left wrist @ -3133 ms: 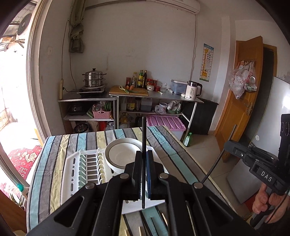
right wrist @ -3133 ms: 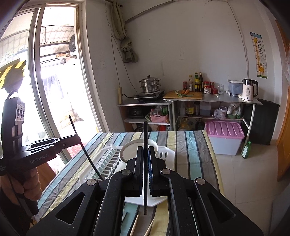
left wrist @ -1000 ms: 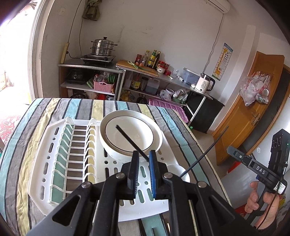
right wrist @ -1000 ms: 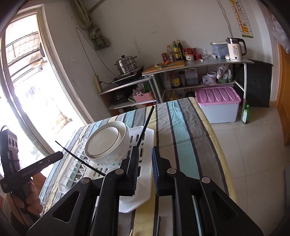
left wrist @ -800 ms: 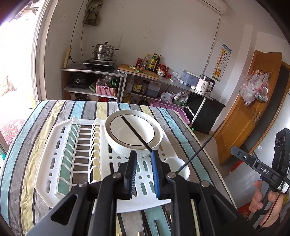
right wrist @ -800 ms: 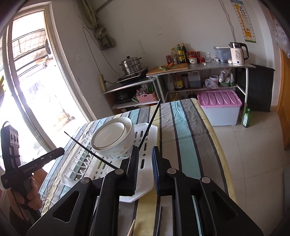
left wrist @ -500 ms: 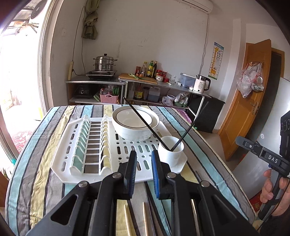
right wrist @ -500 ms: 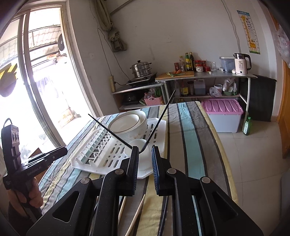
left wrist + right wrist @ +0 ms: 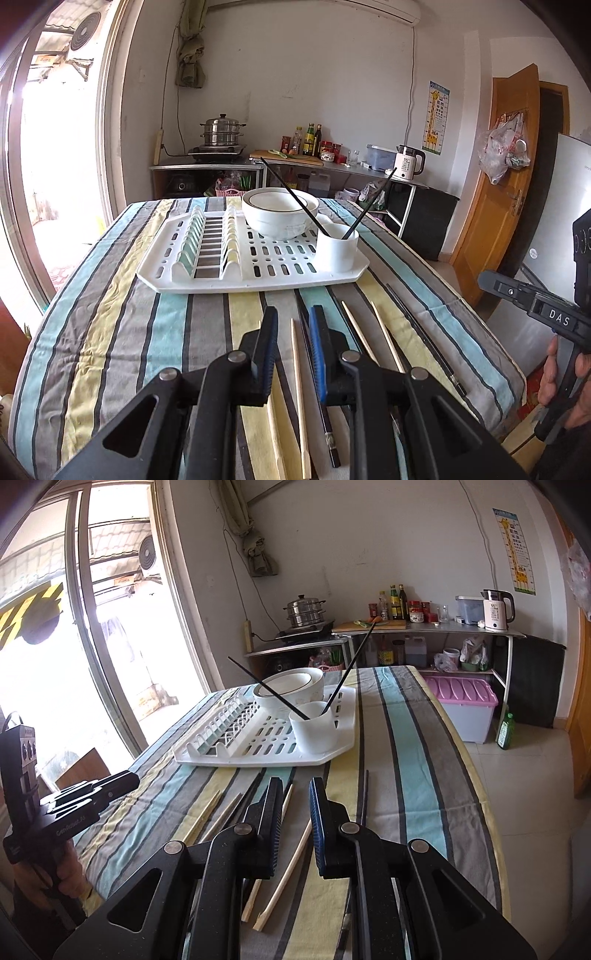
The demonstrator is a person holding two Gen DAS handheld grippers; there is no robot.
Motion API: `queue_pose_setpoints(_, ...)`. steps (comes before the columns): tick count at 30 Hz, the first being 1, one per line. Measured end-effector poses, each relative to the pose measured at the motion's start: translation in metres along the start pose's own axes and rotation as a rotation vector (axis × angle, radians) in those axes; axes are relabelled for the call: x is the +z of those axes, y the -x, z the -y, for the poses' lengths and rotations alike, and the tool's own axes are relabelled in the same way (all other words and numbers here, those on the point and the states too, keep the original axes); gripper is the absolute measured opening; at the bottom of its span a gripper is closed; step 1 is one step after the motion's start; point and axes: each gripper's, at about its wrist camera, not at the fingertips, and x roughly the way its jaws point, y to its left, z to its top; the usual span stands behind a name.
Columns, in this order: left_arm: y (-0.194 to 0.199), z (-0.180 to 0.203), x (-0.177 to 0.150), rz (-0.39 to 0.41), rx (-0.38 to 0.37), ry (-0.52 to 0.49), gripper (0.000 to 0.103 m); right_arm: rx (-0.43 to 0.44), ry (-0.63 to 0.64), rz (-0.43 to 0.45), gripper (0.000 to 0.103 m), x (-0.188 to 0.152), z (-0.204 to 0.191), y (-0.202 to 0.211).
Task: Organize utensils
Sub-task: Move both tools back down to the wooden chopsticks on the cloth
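Note:
A white cup (image 9: 337,250) stands at the near right corner of a white drying rack (image 9: 255,273) and holds two black chopsticks (image 9: 291,195) that lean apart. It also shows in the right wrist view (image 9: 318,731). Several wooden chopsticks (image 9: 297,380) and black chopsticks (image 9: 424,339) lie loose on the striped tablecloth in front of the rack. My left gripper (image 9: 293,332) is open and empty above the loose chopsticks. My right gripper (image 9: 295,801) is open and empty above wooden chopsticks (image 9: 286,871).
A white bowl (image 9: 279,216) sits in the rack behind the cup. The striped table (image 9: 110,314) ends near the right edge (image 9: 491,350). Kitchen shelves with a pot (image 9: 221,133) stand at the back wall. A pink bin (image 9: 461,698) sits on the floor.
Both grippers let go of their black chopsticks, which now stand in the cup. Both grippers pulled back toward the near table end and opened wider over the loose chopsticks.

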Motion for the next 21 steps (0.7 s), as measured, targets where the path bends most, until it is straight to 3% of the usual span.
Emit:
queue_pose_setpoints(14, -0.014, 0.009, -0.019, -0.068, 0.001, -0.026, 0.025, -0.017, -0.002, -0.07, 0.015, -0.017, 0.002, -0.019)
queue_pose_setpoints(21, -0.05, 0.011, -0.017, -0.161, 0.015, -0.046, 0.025, -0.047, -0.017, -0.132, 0.015, -0.014, 0.007, -0.047)
